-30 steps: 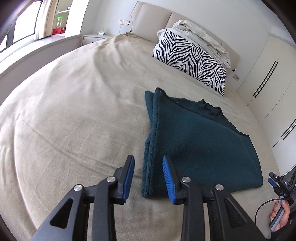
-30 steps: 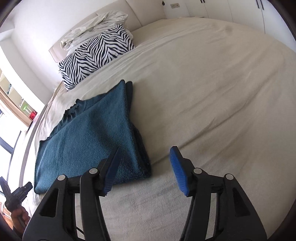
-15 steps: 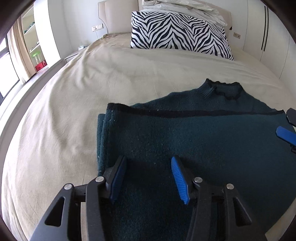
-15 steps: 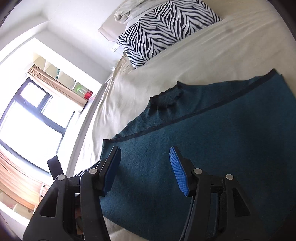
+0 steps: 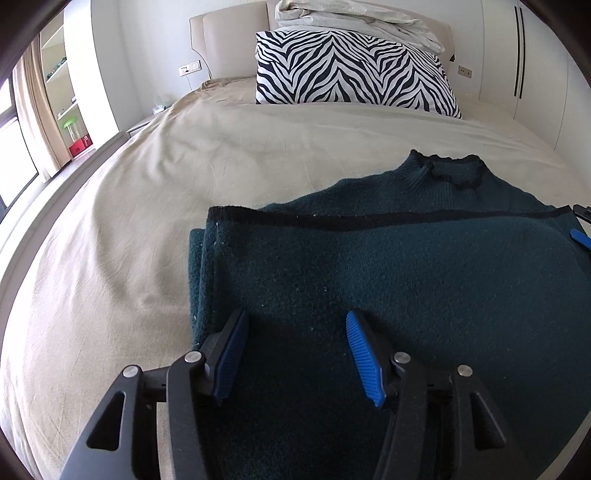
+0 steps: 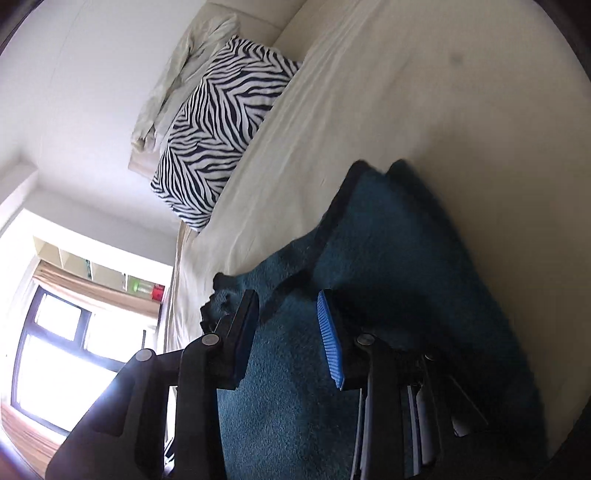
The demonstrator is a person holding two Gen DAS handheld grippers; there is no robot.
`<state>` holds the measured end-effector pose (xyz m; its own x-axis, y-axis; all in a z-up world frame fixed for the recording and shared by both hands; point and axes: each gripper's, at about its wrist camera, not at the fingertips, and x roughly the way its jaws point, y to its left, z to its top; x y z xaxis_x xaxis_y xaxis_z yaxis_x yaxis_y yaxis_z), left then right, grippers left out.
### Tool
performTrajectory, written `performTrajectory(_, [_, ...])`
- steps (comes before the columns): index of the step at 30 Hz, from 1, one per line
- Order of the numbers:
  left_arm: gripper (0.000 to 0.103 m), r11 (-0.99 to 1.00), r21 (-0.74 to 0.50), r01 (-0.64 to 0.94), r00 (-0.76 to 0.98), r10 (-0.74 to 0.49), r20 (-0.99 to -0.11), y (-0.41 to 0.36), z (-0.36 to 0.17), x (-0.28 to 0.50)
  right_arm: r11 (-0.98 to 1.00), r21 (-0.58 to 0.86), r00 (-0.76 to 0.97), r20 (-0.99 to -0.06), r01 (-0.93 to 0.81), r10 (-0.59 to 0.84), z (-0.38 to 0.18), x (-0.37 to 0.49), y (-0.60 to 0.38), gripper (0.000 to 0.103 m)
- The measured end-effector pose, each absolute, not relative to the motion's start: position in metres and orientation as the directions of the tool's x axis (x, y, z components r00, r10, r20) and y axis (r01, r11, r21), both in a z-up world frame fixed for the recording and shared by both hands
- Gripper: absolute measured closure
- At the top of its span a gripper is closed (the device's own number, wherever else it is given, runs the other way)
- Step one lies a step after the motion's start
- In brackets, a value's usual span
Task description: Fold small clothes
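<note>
A dark teal knitted sweater (image 5: 406, 277) lies folded on the beige bed (image 5: 184, 192), collar toward the headboard. My left gripper (image 5: 293, 354) is open, empty and low over the sweater's near left part. My right gripper (image 6: 286, 336) is open and empty over the sweater (image 6: 388, 266) in the tilted right wrist view, near the collar edge. A blue fingertip (image 5: 580, 238) of the right gripper shows at the right edge of the left wrist view.
A zebra-print pillow (image 5: 351, 70) with a crumpled pale duvet (image 5: 354, 18) on top stands at the headboard. White wardrobes (image 5: 535, 62) line the right wall. A window (image 6: 55, 354) and shelves are at the left.
Both grippers have moved from the bed beside the sweater to over it. The right wrist view has rolled sideways and is blurred. Both stay open.
</note>
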<state>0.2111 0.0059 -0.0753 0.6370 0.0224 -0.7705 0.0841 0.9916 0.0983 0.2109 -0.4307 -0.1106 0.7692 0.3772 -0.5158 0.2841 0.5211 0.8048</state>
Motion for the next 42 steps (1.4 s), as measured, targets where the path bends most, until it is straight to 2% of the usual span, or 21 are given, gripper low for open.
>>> performTrajectory(2, [0.044,0.991,0.101,0.083,0.639,0.025,-0.769,0.006,-0.075,0.210,0.580,0.749,0.769,-0.563,0.320,0.302,-0.093,0.197,-0.434,0.066])
performTrajectory(3, [0.044,0.991,0.101,0.083,0.639,0.025,-0.769,0.006,-0.075,0.210,0.596,0.746,0.771,-0.556,0.298,0.310,-0.086,0.192,-0.429,0.063])
performTrajectory(6, [0.044,0.992,0.100,0.082,0.639,0.025,-0.769,0.005,-0.075,0.209,0.585,0.795,0.737,-0.491,0.160,0.465,-0.070,0.179,-0.392,0.063])
performTrajectory(9, [0.044,0.991,0.103,0.082,0.640,0.027,-0.768,0.005,-0.075,0.209,0.612,0.791,0.641,-0.477,0.015,0.601,-0.059,0.166,-0.324,0.063])
performTrajectory(14, [0.044,0.992,0.098,0.082,0.642,0.022,-0.766,0.007,-0.074,0.208,0.613,0.783,0.407,-0.530,-0.101,0.744,-0.086,0.148,-0.226,0.063])
performTrajectory(16, [0.045,0.994,0.077,0.083,0.638,0.007,-0.770,0.009,-0.072,0.207,0.650,0.756,0.360,-0.586,-0.078,0.726,-0.107,0.142,-0.216,0.071])
performTrajectory(20, [0.047,0.997,0.010,0.082,0.625,-0.043,-0.779,0.014,-0.059,0.184,0.604,0.797,0.451,-0.528,-0.030,0.719,-0.116,0.123,-0.257,0.072])
performTrajectory(24, [0.048,0.978,-0.163,0.127,0.596,-0.206,-0.776,0.006,-0.050,0.146,0.556,0.826,0.599,-0.491,0.089,0.633,-0.118,0.110,-0.326,0.072])
performTrajectory(26, [0.048,0.969,-0.180,0.167,0.589,-0.245,-0.771,-0.008,-0.049,0.128,0.542,0.823,0.672,-0.498,0.168,0.548,-0.115,0.093,-0.358,0.072])
performTrajectory(29, [0.048,0.961,-0.191,0.198,0.550,-0.270,-0.790,-0.027,-0.058,0.117,0.512,0.821,0.732,-0.508,0.252,0.454,-0.105,0.071,-0.385,0.065])
performTrajectory(33, [0.048,0.967,-0.184,0.175,0.550,-0.251,-0.797,-0.028,-0.065,0.118,0.552,0.823,0.665,-0.487,0.133,0.566,-0.087,0.068,-0.342,0.062])
performTrajectory(36, [0.052,0.965,-0.199,0.170,0.546,-0.260,-0.796,-0.015,-0.065,0.116,0.623,0.780,0.539,-0.549,0.057,0.639,-0.091,0.080,-0.296,0.062])
performTrajectory(38, [0.054,0.962,-0.222,0.158,0.548,-0.272,-0.791,0.001,-0.064,0.114,0.613,0.786,0.535,-0.554,0.082,0.638,-0.104,0.081,-0.294,0.064])
performTrajectory(42, [0.066,0.947,-0.292,0.133,0.544,-0.316,-0.777,0.035,-0.067,0.107,0.433,0.886,0.651,-0.428,0.166,0.627,-0.128,0.064,-0.349,0.066])
